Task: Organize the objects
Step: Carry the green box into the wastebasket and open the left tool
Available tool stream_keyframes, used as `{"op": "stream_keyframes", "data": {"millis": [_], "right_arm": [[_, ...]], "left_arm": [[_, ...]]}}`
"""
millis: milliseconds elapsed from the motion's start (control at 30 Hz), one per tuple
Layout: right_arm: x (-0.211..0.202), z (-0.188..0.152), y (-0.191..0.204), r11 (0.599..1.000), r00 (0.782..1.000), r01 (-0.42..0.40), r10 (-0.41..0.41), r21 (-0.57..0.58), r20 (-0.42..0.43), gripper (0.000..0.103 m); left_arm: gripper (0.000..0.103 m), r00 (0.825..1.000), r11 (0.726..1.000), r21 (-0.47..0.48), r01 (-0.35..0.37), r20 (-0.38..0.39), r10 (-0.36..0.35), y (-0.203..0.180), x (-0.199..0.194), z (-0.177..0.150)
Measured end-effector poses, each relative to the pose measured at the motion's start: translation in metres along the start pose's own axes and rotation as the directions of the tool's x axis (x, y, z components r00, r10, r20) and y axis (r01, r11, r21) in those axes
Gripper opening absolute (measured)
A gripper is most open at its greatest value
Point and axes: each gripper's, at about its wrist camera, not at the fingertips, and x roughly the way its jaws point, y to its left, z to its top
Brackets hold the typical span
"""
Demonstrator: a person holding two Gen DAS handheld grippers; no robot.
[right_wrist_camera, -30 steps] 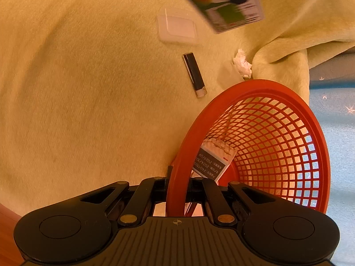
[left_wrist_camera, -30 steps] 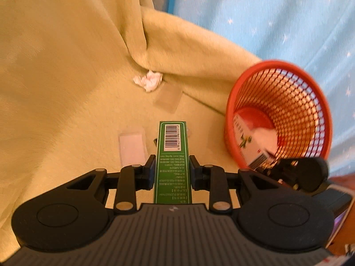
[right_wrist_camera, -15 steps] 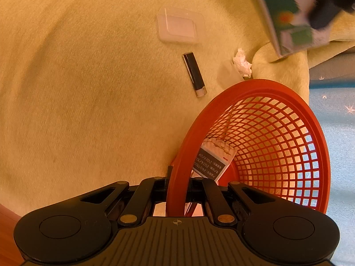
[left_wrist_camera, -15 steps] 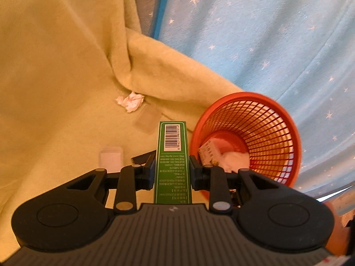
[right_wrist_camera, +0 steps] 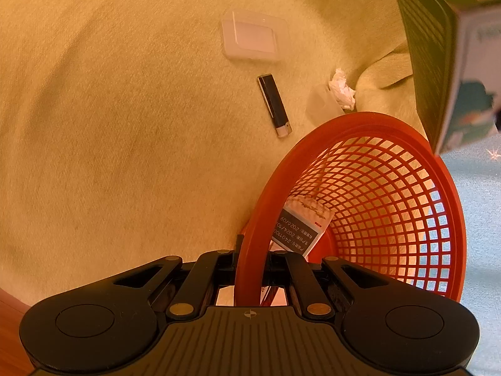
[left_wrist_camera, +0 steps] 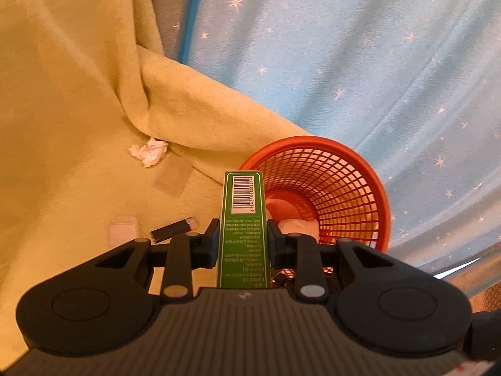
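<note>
Between the fingers of the left gripper [left_wrist_camera: 242,241] stands a green box [left_wrist_camera: 243,219], clamped narrow side up with its barcode facing the camera and its far end reaching past the fingertips. Just beyond and to the right of those fingers sits the red mesh basket [left_wrist_camera: 350,188], its mouth tipped toward the gripper; something white and pinkish lies at its bottom, too blurred to name. The box's far end overlaps the basket's near rim in this view, though whether it touches I cannot tell.

On the right side, the right gripper [right_wrist_camera: 250,263] is closed onto the rim of that same basket [right_wrist_camera: 391,188], one finger outside the mesh and one inside. A white packet with dark printed dates [right_wrist_camera: 302,225] leans against the inner wall just ahead of the fingers. Up in the far right corner of this view, the green box [right_wrist_camera: 463,62] looms above the basket.

Out ahead of both grippers, on the yellow-green blanket [right_wrist_camera: 125,125], lie a black USB stick [right_wrist_camera: 274,105], a clear plastic case [right_wrist_camera: 253,39] farther off, a crumpled tissue [left_wrist_camera: 150,153] near the blanket's fold, and a small clear piece [left_wrist_camera: 172,177] beside it. Behind the basket hangs a light blue cloth with white stars [left_wrist_camera: 344,47].
</note>
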Motion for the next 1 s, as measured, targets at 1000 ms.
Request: {"op": "stream_keyframes", "data": {"millis": [1000], "right_arm": [[-0.002, 0.001, 0.001, 1.000, 1.000, -0.003, 0.003, 0.007, 0.001, 0.001]], "left_arm": [[0.025, 0.992, 0.992, 0.030, 0.122, -0.031, -0.121, -0.044, 0.035, 0.020]]}}
